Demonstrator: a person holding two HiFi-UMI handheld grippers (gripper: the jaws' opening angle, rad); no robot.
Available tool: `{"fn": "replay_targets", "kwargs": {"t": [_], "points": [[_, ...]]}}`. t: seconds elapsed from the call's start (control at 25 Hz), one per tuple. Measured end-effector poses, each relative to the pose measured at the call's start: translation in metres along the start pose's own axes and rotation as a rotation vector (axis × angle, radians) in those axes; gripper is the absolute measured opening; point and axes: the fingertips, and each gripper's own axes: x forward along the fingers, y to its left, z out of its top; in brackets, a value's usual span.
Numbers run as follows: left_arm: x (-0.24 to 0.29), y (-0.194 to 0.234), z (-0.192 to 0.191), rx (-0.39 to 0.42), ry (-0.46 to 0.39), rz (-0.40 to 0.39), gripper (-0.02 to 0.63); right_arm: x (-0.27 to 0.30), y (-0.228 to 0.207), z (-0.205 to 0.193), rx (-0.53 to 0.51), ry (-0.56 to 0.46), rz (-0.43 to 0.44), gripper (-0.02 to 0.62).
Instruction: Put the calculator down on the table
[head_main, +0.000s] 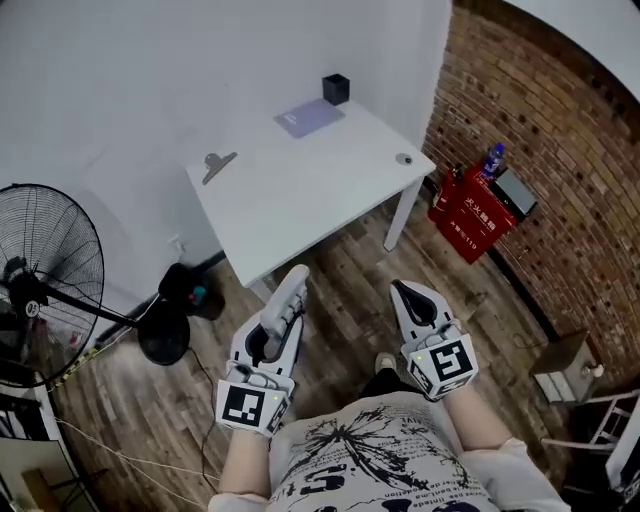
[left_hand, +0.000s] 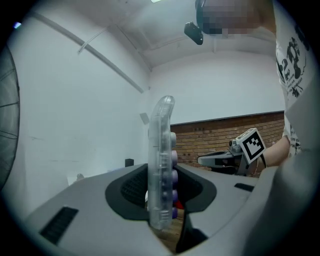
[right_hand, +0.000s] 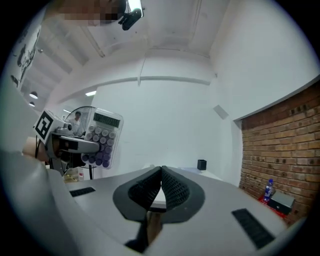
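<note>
The white counter (head_main: 300, 190) stands against the wall, well ahead of both grippers, with a brick wall to its right. A standing fan (head_main: 45, 280) is on the wooden floor at the left. A red box (head_main: 475, 215) sits on the floor against the brick wall, with a blue bottle (head_main: 492, 160) upright at its top edge (what is inside the box does not show).

The left gripper (head_main: 283, 318) has its jaws part-way apart and clamped on the calculator (head_main: 292, 285), which is up in the air above the floor, short of the counter. The right gripper (head_main: 408, 295) has its jaws pressed together with nothing between them.

On the counter, a lilac sheet (head_main: 308, 117) lies near the far corner, just beside a black cup (head_main: 336, 89); I cannot tell its contents. A grey clip (head_main: 217, 165) lies near the left edge, and a small round thing (head_main: 403, 159) near the right corner.

The head view shows the calculator only edge-on. The left gripper view shows its clear case standing upright between the pads, purple keys facing right. Only the right gripper view shows its key face and dark display.
</note>
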Motion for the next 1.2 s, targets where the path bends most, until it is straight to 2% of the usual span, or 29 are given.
{"fn": "replay_targets", "kwargs": {"t": [0.24, 0.48, 0.8, 0.92, 1.2], "points": [[0.105, -0.002, 0.016, -0.022, -0.012, 0.144, 0.140, 0.065, -0.102, 0.008, -0.022, 0.004, 0.147, 0.015], [0.175, 0.017, 0.007, -0.084, 0.024, 0.246, 0.140, 0.126, -0.156, 0.001, -0.043, 0.034, 0.272, 0.015], [0.244, 0.087, -0.023, -0.154, 0.092, 0.303, 0.140, 0.236, -0.177, -0.013, -0.034, 0.064, 0.371, 0.015], [0.275, 0.125, -0.035, -0.179, 0.116, 0.303, 0.140, 0.285, -0.179, -0.014, -0.065, 0.070, 0.397, 0.014], [0.339, 0.222, -0.081, -0.250, 0.195, 0.312, 0.140, 0.404, -0.181, -0.028, -0.054, 0.123, 0.430, 0.014]]}}
